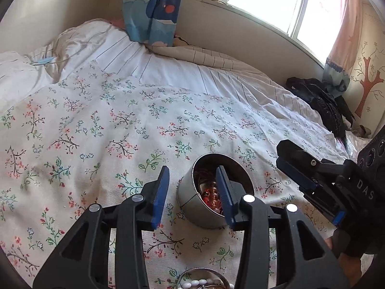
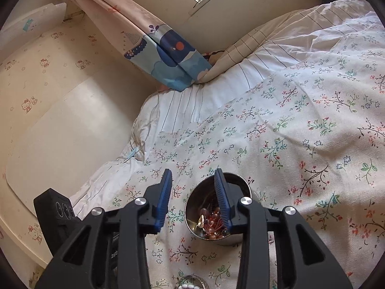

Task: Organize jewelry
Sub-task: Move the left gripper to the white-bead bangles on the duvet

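Observation:
A round metal tin (image 1: 190, 200) stands on the flowered bedspread and holds red and orange beads (image 1: 211, 197). My left gripper (image 1: 192, 169) hovers over it, open. Its right pad crosses the tin's mouth and its left pad stands clear of the wall. My right gripper (image 1: 279, 154) comes in from the right, short of the tin. In the right wrist view my right gripper (image 2: 193, 171) is open too, its right pad over the same tin (image 2: 232, 176) and beads (image 2: 211, 219). A second tin (image 1: 204, 273) with white beads lies at the bottom edge.
The flowered bedspread (image 1: 108, 120) covers a bed, with striped bedding (image 1: 168, 69) behind. A curtain (image 1: 154, 12) hangs at the back, and dark clothing (image 1: 322, 103) lies at the right. The left tool's black housing (image 2: 55, 207) shows at lower left, by a wall (image 2: 60, 120).

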`<state>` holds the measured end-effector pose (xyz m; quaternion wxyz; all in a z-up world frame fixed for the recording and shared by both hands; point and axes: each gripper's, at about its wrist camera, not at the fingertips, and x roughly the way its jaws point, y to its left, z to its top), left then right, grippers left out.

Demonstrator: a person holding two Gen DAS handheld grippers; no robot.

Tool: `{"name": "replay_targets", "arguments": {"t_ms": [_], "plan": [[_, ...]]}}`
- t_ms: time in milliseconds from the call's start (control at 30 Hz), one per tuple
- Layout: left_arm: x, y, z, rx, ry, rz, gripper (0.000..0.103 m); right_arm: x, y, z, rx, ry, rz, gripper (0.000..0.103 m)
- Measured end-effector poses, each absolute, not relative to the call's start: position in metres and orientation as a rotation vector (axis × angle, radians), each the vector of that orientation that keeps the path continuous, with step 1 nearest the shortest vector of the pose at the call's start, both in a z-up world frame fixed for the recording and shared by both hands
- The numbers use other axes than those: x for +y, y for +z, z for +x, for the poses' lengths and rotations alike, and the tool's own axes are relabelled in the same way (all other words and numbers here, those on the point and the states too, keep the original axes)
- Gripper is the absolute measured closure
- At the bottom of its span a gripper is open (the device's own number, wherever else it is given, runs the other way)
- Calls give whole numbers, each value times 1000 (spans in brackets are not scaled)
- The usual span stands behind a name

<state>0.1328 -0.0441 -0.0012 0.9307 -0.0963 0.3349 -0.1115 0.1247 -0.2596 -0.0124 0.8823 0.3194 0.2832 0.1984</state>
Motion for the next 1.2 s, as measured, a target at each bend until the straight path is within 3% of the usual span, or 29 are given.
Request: {"name": "replay_targets", "arguments": {"t_ms": [367, 900, 967, 1200], "plan": [[-32, 4, 110, 680, -159, -172, 37, -266, -22, 106, 677, 253, 596, 54], [-21, -11, 48, 778, -84, -39, 32, -264, -22, 25, 740, 197, 474, 39], [-23, -13, 43, 788, -97, -18, 32, -262, -21, 13, 744, 186, 443, 32], [-35, -21, 39, 819, -119, 41, 32, -260, -27, -17, 780, 166, 399, 31]]}}
